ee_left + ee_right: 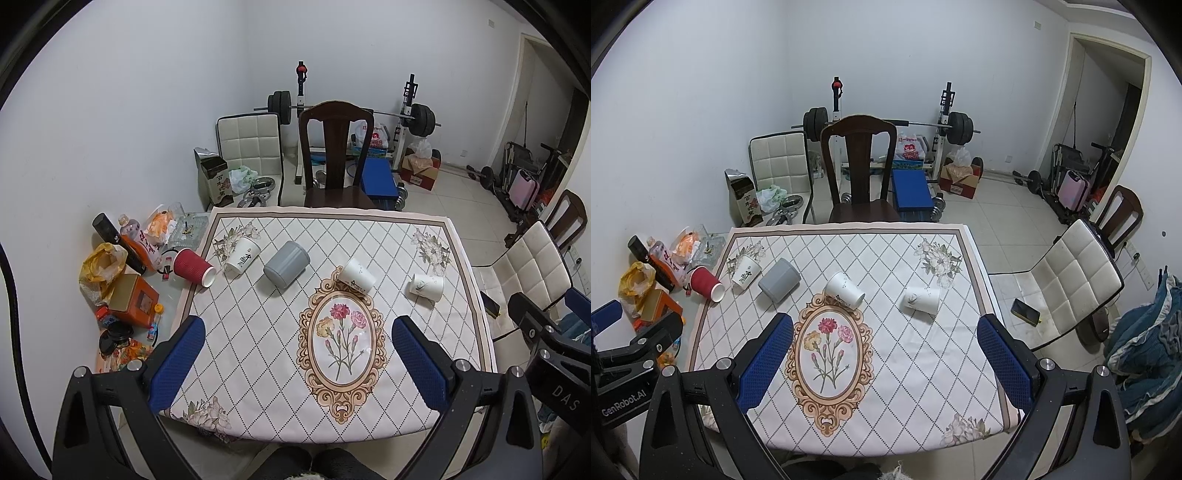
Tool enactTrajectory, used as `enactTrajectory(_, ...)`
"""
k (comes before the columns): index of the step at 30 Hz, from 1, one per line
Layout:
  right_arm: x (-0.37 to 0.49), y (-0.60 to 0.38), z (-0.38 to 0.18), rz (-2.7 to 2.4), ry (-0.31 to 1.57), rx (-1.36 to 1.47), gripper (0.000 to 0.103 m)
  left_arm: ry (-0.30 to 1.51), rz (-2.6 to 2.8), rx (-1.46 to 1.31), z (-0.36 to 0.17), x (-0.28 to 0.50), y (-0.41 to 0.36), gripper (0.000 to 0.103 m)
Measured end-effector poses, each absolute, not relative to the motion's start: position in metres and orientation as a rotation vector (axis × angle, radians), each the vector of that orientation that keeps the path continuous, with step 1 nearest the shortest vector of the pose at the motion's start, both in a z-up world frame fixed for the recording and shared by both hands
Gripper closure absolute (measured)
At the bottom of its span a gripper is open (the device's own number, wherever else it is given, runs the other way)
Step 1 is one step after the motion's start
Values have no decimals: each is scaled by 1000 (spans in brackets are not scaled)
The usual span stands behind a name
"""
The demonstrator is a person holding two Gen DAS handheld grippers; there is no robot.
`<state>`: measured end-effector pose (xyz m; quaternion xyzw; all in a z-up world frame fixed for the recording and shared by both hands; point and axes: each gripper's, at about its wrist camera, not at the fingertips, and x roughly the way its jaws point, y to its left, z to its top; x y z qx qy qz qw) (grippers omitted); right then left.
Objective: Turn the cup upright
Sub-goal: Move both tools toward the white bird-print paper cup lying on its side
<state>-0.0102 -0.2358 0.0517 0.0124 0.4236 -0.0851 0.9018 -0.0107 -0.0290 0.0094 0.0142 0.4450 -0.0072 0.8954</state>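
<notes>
Several cups lie on their sides in a row across the far half of the patterned tablecloth (pixel 258 350): a red ribbed paper cup (pixel 192 266) (pixel 706 283) at the left edge, a white cup with black writing (pixel 242 255) (pixel 746 273), a grey cup (pixel 286 264) (pixel 779 280), a white cup (pixel 356 275) (pixel 845 290) at the top of the flower medallion, and a white cup with a plant print (pixel 426 286) (pixel 921 300) at the right. My left gripper (pixel 297 363) is open and empty above the near table edge. My right gripper (pixel 884 360) is open and empty, well short of the cups.
Boxes, bottles and bags (pixel 125 280) crowd the table's left strip beside the cloth. A dark wooden chair (pixel 334 155) stands at the far side. A white padded chair (pixel 1067 280) with a phone (pixel 1026 312) stands at the right. Weight bench and barbell are behind.
</notes>
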Motion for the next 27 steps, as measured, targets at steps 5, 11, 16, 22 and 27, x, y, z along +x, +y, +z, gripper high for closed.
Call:
enactTrajectory(5, -12, -236, 50, -178, 874, 25, 2, 923, -17, 32, 7, -11, -27, 0)
enactTrajectory(11, -11, -235, 51, -181, 875, 25, 2, 925, -20, 31, 7, -9, -26, 0)
enactTrajectory(16, -10, -237, 51, -185, 879, 30, 2, 932, -40, 32, 0, -4, -23, 0)
enactTrajectory(22, -2, -235, 38, -208, 922, 62, 2, 961, -49, 35, -20, 11, -9, 0)
enactTrajectory(27, 9, -246, -12, -290, 1018, 102, 2, 1009, -62, 42, -53, 34, -6, 0)
